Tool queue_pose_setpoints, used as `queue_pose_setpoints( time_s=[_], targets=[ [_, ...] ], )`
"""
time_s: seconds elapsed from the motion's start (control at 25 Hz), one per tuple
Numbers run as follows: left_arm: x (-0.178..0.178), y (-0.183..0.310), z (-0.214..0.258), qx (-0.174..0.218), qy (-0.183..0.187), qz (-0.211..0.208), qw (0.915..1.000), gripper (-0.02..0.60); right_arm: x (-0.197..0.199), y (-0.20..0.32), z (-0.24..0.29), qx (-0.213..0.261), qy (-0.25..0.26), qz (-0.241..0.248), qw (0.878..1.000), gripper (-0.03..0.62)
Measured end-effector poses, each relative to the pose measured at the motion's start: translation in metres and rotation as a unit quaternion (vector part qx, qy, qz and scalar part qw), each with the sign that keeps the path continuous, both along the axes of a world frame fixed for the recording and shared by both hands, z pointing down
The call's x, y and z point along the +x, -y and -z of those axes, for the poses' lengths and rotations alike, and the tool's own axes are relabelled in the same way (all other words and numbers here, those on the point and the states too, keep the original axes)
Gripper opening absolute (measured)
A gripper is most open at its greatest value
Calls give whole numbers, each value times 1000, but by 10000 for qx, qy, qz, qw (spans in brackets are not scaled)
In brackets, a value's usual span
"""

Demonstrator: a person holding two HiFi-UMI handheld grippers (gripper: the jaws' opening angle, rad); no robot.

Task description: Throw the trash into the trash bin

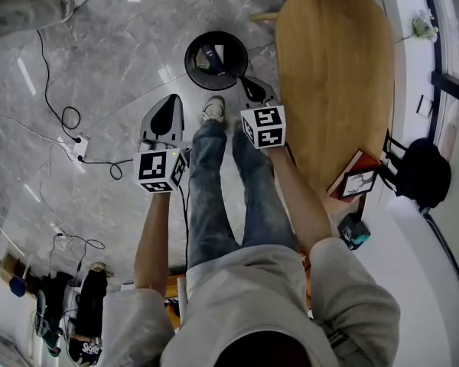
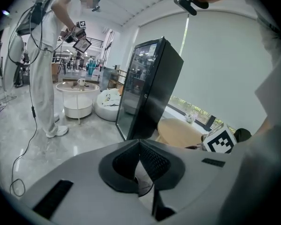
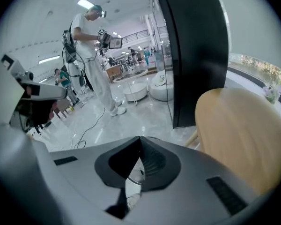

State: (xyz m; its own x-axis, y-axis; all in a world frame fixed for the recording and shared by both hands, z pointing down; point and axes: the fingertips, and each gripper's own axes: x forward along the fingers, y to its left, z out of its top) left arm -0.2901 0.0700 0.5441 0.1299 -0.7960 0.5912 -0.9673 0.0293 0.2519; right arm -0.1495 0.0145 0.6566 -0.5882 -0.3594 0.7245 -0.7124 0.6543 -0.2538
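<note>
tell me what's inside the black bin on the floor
One piece of trash, dark with blue and white on it, lies in the trash bin. Anything beneath it is covered, and the rest is too dark to tell.

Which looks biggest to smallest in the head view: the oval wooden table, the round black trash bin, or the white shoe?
Largest: oval wooden table
Next: round black trash bin
Smallest: white shoe
None look alike.

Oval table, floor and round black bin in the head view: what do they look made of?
Light brown oval table: likely wood or wood veneer, with an even tan colour and a satin sheen.
Grey floor: polished stone or marble-look tile, veined, with glossy light reflections.
Round black bin: probably plastic or painted metal with a smooth wall. I can't tell which.
</note>
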Motion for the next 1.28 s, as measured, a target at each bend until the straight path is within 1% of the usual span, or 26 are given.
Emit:
queue_pose_setpoints(
  time_s=[0.12,0.28,0.48,0.68,0.84,1.08,1.2,1.28],
  targets=[
    [15,10,3,30,2,-197,9998,18,28,6,24,207,148,-375,9990,31],
    [43,24,6,77,-16,-529,9986,18,90,11,46,420,78,-1023,9938,30],
    [82,42,8,91,-39,-995,9950,18,175,9,67,572,-76,-1871,9806,30],
    [121,57,25,207,4,-1318,9911,18,238,1,95,733,-90,-2381,9684,31],
    [143,71,53,412,50,-1446,9886,18,270,3,129,1000,-76,-2582,9609,29],
    [164,73,104,503,51,-1436,9883,18,292,9,202,1324,58,-2527,9584,29],
    [174,90,135,761,47,-1433,9867,18,301,27,239,1676,69,-2511,9533,29],
    [178,96,157,904,54,-1465,9851,18,306,34,260,1820,87,-2547,9497,29]
  ],
)
